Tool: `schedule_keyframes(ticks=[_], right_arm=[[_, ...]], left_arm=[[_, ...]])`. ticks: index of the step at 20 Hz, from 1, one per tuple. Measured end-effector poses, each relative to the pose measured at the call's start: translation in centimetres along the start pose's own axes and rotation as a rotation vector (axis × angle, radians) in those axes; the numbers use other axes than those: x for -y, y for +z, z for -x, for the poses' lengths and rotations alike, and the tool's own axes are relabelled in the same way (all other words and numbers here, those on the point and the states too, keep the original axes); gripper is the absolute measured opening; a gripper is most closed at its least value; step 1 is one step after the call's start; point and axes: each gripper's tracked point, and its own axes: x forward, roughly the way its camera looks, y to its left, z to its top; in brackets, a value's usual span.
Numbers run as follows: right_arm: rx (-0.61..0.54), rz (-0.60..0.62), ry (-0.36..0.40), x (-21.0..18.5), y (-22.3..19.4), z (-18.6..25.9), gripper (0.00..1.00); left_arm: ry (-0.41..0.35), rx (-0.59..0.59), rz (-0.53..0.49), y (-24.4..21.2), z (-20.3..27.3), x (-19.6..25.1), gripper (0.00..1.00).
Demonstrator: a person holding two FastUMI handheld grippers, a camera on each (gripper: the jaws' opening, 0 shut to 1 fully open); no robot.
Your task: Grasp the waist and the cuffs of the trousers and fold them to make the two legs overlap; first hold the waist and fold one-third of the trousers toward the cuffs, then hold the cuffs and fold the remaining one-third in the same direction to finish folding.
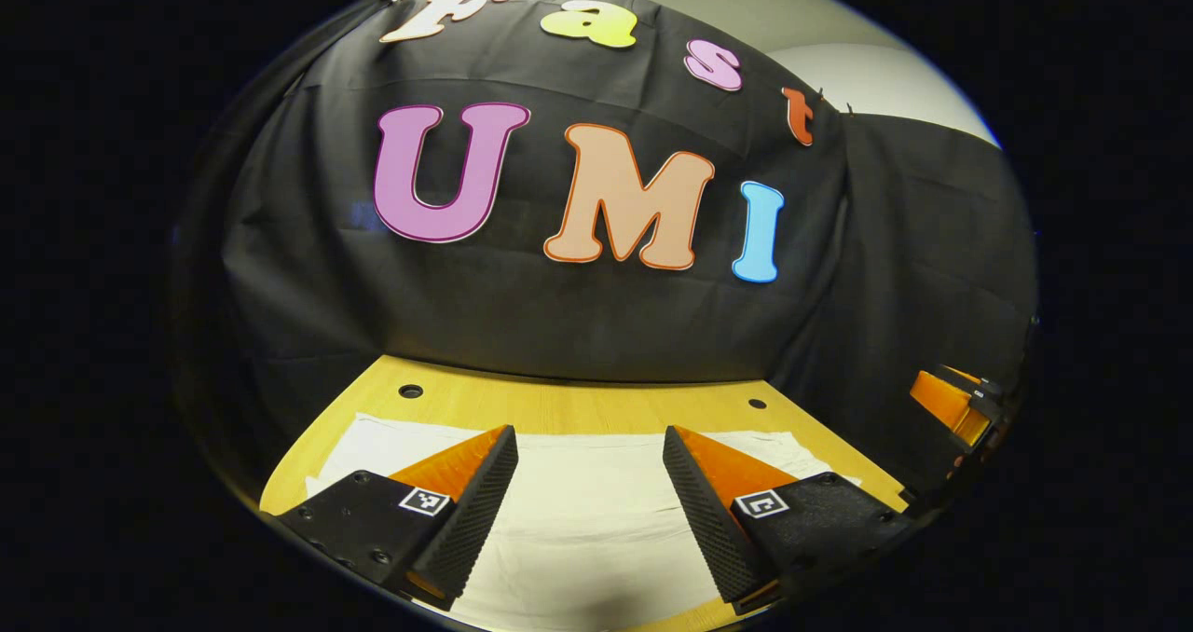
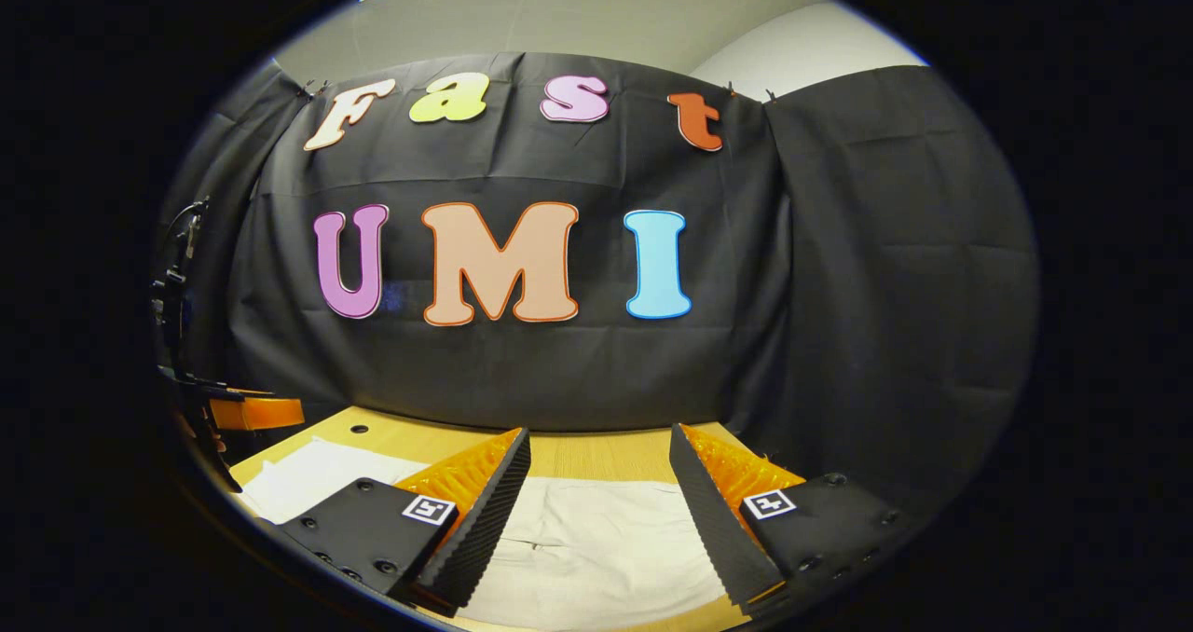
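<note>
Cream-white trousers (image 1: 578, 511) lie flat on the wooden table (image 1: 559, 406), stretching across it from side to side. My left gripper (image 1: 589, 469) hangs open above the cloth with nothing between its fingers. In the right gripper view the same trousers (image 2: 596, 543) run under my right gripper (image 2: 596, 469), which is also open and empty, a little above the fabric. At the right edge of the left gripper view the other gripper (image 1: 955, 399) is partly seen. The left gripper (image 2: 244, 412) appears at the left edge of the right gripper view.
The black cloth wall (image 1: 578, 315) closes the table's far side and wraps round to the right. Two small dark holes (image 1: 410, 391) sit in the tabletop near the far edge. A bare strip of wood (image 2: 596, 455) runs between the trousers and the wall.
</note>
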Motion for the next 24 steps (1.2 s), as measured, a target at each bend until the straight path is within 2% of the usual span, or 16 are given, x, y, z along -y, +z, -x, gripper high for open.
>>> schedule_keyframes(ticks=[9,16,21,24], right_arm=[[-0.026,-0.001,-0.008,-0.2,-0.8,0.1,0.96],[-0.05,0.013,-0.01,-1.0,-1.7,0.3,0.96],[-0.058,0.019,-0.021,-1.8,-2.6,0.7,0.96],[-0.062,0.013,-0.025,-2.3,-3.3,1.0,0.96]], left_arm=[[-0.004,-0.009,-0.011,-0.2,0.1,-1.1,0.95],[-0.032,-0.038,-0.039,-1.1,0.9,-3.6,0.95],[-0.073,-0.099,-0.123,-3.7,2.1,-6.1,0.95],[-0.106,-0.17,-0.212,-6.6,3.0,-7.7,0.94]])
